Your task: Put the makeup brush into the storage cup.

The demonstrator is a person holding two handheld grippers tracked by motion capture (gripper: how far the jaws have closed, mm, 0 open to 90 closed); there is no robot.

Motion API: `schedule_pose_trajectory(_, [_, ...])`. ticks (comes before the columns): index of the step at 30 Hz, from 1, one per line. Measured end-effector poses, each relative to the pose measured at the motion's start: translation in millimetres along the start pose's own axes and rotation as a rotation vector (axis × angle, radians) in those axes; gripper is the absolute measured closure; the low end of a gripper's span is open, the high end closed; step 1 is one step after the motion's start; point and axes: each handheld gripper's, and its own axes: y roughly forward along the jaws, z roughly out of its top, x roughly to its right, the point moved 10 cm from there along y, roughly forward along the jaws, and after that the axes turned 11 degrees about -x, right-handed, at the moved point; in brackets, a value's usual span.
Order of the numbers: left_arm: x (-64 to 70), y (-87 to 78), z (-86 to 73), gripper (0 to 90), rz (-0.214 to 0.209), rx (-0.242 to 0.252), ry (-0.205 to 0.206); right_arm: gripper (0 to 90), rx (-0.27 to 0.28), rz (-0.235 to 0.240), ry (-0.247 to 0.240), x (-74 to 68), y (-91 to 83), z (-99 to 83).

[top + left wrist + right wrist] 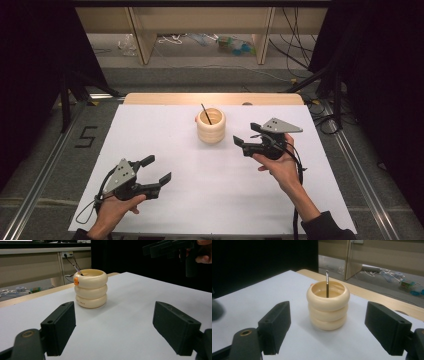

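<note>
We record a bench (165,210) covered by a white sheet, with a strip of pale wood showing along its far edge, standing on a grey floor where a black figure five (86,136) is marked to the left. Beyond the bench we note light wooden furniture legs (141,35) with loose cables and small litter on the floor behind them. On the sheet, toward the far edge and about midway across, stands a cream holder (210,126) shaped as three stacked rings, upright, open at the top, with a small orange tab on its upper ring as seen in the left gripper view. The left tongs (159,169) are held in the person's left hand near the front left of the sheet, well apart from the holder, jaws spread wide with nothing between them. The right tongs (246,141) are held in the right hand, just to the right of the holder and near it without touching, jaws likewise spread wide and empty; in the right gripper view the holder (328,305) sits between the two black jaws but farther off. Inside the holder we observe a thin dark stick (206,113), leaning against the rim with its upper end rising above it; we cannot tell what kind of tool it is
</note>
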Motion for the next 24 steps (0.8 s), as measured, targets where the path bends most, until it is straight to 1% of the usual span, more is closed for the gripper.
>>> schedule_pose_trajectory(2, [-0.2,0.0,-0.1,18.5,0.001,-0.001,0.002,21.4,-0.009,0.004,0.0,-0.9,-1.3,-2.3])
schedule_pose_trajectory(6, [-0.7,-0.2,0.1,18.5,0.003,0.001,0.001,21.2,0.008,0.001,0.002,-1.9,-3.6,-2.7])
schedule_pose_trajectory(7, [-0.7,-0.2,0.1,18.5,0.003,0.0,0.003,21.0,-0.006,0.006,0.002,-2.6,-5.1,-4.4])
schedule_pose_trajectory(10, [-0.6,-0.1,0.1,18.5,0.001,0.0,0.005,20.9,0.002,0.01,0.005,-3.7,-6.5,-5.6])
schedule_pose_trajectory(11, [-0.3,0.0,0.1,18.5,0.001,0.001,-0.002,20.9,0.012,0.006,0.005,-3.4,-6.5,-5.7])
schedule_pose_trajectory(13, [-0.7,-0.2,0.2,18.5,0.003,0.001,0.003,20.9,0.004,0.013,0.003,-4.1,-8.0,-8.1])
schedule_pose_trajectory(16, [-0.9,-0.4,0.3,18.5,0.003,0.002,0.003,20.9,-0.005,-0.004,0.0,-2.7,-10.9,-12.1])
schedule_pose_trajectory(20, [-0.9,-0.2,0.5,18.5,0.002,0.003,0.002,21.2,-0.005,0.001,0.002,-3.3,-12.9,-16.7])
schedule_pose_trajectory(21, [-0.8,-0.3,0.5,18.5,0.002,0.003,0.002,21.1,0.004,0.003,0.002,-3.4,-12.6,-16.7])
schedule_pose_trajectory(24, [-1.0,0.0,0.0,18.5,0.003,0.001,0.002,21.1,-0.003,0.002,0.006,-3.0,-14.7,-20.4])
